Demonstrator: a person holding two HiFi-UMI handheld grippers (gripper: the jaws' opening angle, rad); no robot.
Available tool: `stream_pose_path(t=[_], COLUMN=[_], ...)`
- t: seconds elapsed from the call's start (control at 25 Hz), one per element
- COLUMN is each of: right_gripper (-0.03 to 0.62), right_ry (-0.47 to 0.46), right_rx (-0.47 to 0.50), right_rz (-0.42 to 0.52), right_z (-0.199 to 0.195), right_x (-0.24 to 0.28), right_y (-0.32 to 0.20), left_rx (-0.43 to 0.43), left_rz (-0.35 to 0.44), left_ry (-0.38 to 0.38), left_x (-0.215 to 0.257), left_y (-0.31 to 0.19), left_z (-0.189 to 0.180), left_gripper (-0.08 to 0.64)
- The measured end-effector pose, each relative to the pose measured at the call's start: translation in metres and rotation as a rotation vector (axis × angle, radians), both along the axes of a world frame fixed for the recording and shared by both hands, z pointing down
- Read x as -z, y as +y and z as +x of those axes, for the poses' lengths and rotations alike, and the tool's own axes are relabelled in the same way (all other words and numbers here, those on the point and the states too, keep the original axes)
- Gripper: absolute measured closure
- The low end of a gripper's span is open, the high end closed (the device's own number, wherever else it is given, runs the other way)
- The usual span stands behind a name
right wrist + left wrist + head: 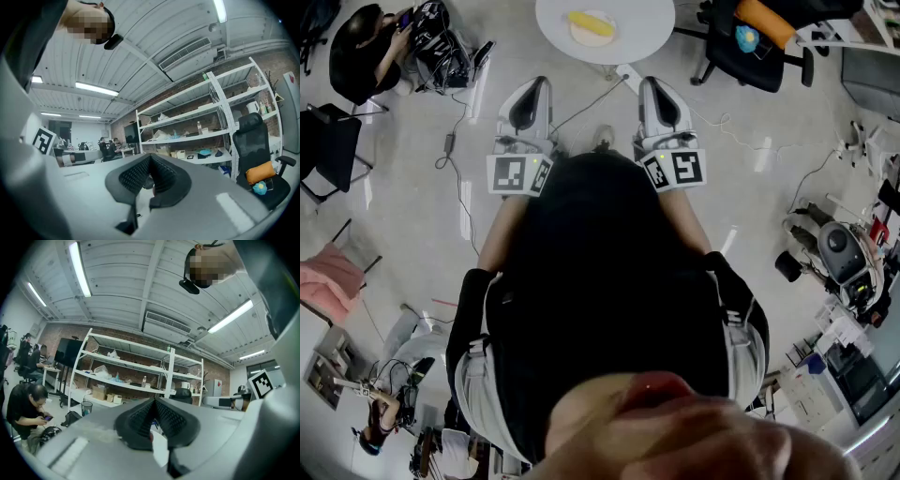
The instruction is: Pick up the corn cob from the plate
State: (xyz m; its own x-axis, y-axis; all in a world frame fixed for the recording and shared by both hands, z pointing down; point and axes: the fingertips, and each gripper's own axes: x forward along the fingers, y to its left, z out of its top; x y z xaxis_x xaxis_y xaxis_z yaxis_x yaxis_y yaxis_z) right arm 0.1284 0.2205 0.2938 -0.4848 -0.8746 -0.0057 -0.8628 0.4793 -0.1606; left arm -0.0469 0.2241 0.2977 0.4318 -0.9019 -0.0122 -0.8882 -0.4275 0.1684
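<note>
A yellow corn cob [592, 23] lies on a pale plate [576, 36] on a round white table [647, 28] at the top of the head view. My two grippers are held level in front of my chest, short of the table and apart from the cob. The left gripper [532, 84] points at the table's left edge and the right gripper [658, 84] at its right edge. In the left gripper view the black ribbed pads of the left gripper [153, 404] meet with nothing between them. The right gripper [150, 161] is shut and empty too. Neither gripper view shows the cob.
A black office chair [750, 47] with an orange cushion stands right of the table. A seated person [361, 52] with gear is at the upper left. Cables [455, 150] run over the floor. Equipment [839, 253] crowds the right side. White shelves [136, 366] line the far wall.
</note>
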Motion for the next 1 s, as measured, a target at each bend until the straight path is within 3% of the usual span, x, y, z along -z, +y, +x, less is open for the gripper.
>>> stream_pose_path(t=[0.48, 1.0], right_gripper=[0.584, 0.584], right_ry=[0.002, -0.012], right_rx=[0.006, 0.007], right_rz=[-0.003, 0.014], right_z=[0.002, 0.033], right_x=[-0.003, -0.002], right_y=[-0.007, -0.022], left_rx=[-0.002, 0.019], left_rz=[-0.002, -0.004], left_ry=[0.002, 0.005], left_x=[-0.001, -0.003], left_y=[-0.008, -0.017], left_z=[0.005, 0.033], left_gripper=[0.555, 0.555])
